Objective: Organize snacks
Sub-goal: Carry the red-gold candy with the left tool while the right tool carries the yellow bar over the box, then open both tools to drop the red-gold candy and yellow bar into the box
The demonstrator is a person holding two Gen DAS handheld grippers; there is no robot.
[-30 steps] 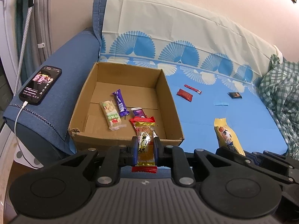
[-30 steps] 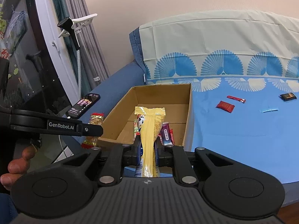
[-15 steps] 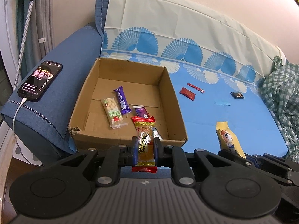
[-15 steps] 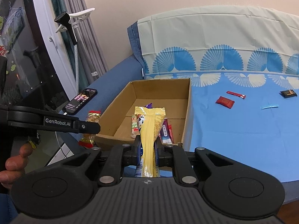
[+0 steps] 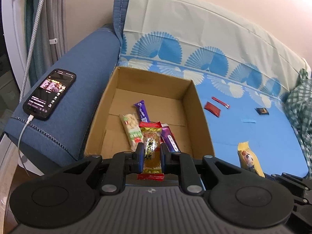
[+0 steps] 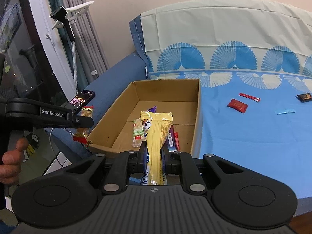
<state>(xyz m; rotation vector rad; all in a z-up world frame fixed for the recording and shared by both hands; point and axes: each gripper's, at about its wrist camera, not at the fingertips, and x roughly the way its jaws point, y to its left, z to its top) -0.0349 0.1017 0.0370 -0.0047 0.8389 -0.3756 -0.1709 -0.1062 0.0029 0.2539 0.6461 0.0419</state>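
— Between the left gripper's (image 5: 151, 152) pads, what is clamped?
— A gold candy packet with red ends (image 5: 151, 148), upright, its top over the near edge of the cardboard box (image 5: 202, 128).
— And the right gripper (image 6: 155, 154)?
— Closed tight on a yellow snack bag (image 6: 157, 132), which stands up in front of the same box.
— What lies inside?
— A peanut bar (image 5: 131, 129), a purple bar (image 5: 142, 111) and another purple packet (image 5: 169, 138), flat on the bottom.
— Outside it?
— On the blue sheet (image 5: 243, 132), well apart, a red sachet (image 5: 212, 109), a red stick (image 5: 220, 102) and a dark packet (image 5: 262, 110); a phone (image 5: 49, 93) rests on the sofa arm (image 5: 64, 128).
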